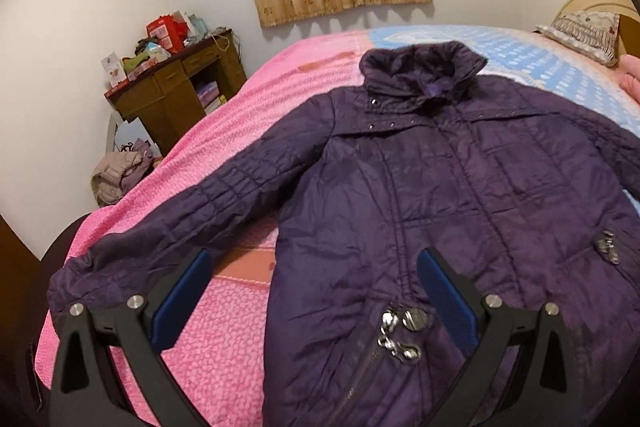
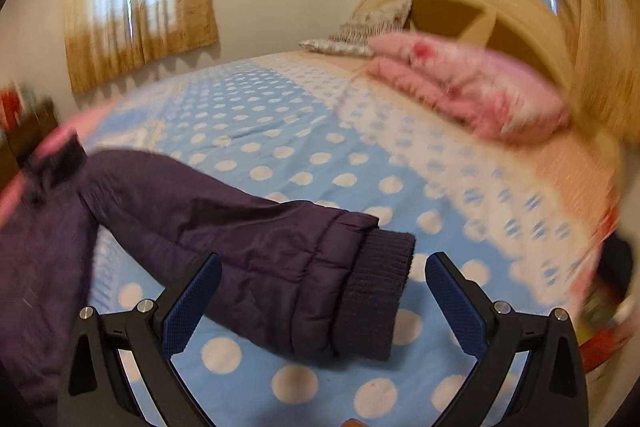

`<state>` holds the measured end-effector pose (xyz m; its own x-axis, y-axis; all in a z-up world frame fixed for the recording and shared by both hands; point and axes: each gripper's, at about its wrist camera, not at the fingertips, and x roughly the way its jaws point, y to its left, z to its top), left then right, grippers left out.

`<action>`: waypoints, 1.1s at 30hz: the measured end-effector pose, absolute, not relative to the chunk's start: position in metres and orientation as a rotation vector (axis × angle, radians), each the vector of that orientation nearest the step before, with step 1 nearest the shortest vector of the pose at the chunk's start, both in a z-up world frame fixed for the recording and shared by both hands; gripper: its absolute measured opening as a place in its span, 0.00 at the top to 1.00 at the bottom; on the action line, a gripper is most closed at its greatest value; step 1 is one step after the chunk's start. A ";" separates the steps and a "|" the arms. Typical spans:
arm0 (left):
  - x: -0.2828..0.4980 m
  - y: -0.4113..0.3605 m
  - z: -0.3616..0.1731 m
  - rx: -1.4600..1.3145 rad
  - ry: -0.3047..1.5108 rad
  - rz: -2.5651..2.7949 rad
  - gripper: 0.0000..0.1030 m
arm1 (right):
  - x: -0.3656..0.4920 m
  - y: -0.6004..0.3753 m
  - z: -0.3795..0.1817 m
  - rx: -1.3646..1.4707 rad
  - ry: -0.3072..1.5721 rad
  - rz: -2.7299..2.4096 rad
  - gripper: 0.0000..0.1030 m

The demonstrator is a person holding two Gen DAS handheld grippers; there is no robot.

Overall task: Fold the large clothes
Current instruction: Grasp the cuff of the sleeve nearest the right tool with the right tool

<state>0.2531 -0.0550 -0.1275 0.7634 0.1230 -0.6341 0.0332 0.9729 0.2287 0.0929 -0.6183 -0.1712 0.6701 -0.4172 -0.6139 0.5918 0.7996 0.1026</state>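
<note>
A dark purple quilted jacket (image 1: 440,179) lies front up and spread out on the bed, collar at the far end, its left sleeve (image 1: 160,235) stretched out over the pink cover. My left gripper (image 1: 314,259) is open and empty above the jacket's lower hem, near the zipper pull (image 1: 400,339). In the right wrist view the jacket's other sleeve (image 2: 248,247) lies on the blue dotted cover, ending in a knitted cuff (image 2: 376,291). My right gripper (image 2: 322,267) is open, its jaws standing either side of the cuff, above it.
The bed has a pink cover (image 1: 224,327) on the left and a blue dotted cover (image 2: 288,131) on the right. Folded pink bedding (image 2: 472,87) and a pillow (image 1: 580,35) lie by the headboard. A cluttered wooden desk (image 1: 180,83) stands against the wall.
</note>
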 end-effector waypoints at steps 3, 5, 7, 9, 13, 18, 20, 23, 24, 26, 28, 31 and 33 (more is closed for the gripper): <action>0.260 -0.054 -0.137 0.252 0.712 0.087 0.00 | 0.091 -0.649 -0.182 0.481 0.601 -0.529 0.01; 0.263 -0.052 -0.143 0.246 0.731 0.093 0.00 | 0.092 -0.662 -0.190 0.557 0.594 -0.508 0.02; 0.263 -0.050 -0.147 0.245 0.740 0.094 0.00 | 0.096 -0.671 -0.200 0.622 0.607 -0.489 0.19; 0.264 -0.048 -0.150 0.241 0.745 0.095 0.00 | 0.102 -0.682 -0.217 0.708 0.637 -0.463 0.38; 0.267 -0.041 -0.158 0.212 0.767 0.084 0.00 | 0.109 -0.689 -0.230 0.762 0.633 -0.423 0.53; 0.270 -0.036 -0.166 0.176 0.780 0.058 0.00 | 0.120 -0.687 -0.224 0.741 0.651 -0.419 0.63; 0.271 -0.034 -0.168 0.157 0.785 0.050 0.00 | 0.120 -0.688 -0.218 0.725 0.650 -0.428 0.65; 0.272 -0.033 -0.170 0.141 0.785 0.040 0.00 | 0.122 -0.685 -0.201 0.684 0.626 -0.446 0.66; 0.272 -0.033 -0.170 0.138 0.784 0.036 0.00 | 0.122 -0.684 -0.197 0.677 0.619 -0.449 0.66; 0.272 -0.032 -0.169 0.132 0.779 0.027 0.00 | 0.128 -0.682 -0.178 0.646 0.597 -0.449 0.67; 0.272 -0.031 -0.169 0.129 0.774 0.022 0.00 | 0.137 -0.677 -0.157 0.610 0.576 -0.441 0.67; 0.272 -0.031 -0.168 0.122 0.770 0.021 0.00 | 0.150 -0.665 -0.126 0.551 0.551 -0.414 0.67; 0.272 -0.031 -0.168 0.121 0.768 0.020 0.00 | 0.162 -0.654 -0.104 0.510 0.535 -0.382 0.67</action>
<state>0.2721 -0.0308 -0.1677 0.7193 0.0623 -0.6919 0.0264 0.9928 0.1168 0.1616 -0.6540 -0.1039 0.7959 -0.2109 -0.5675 0.4684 0.8084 0.3565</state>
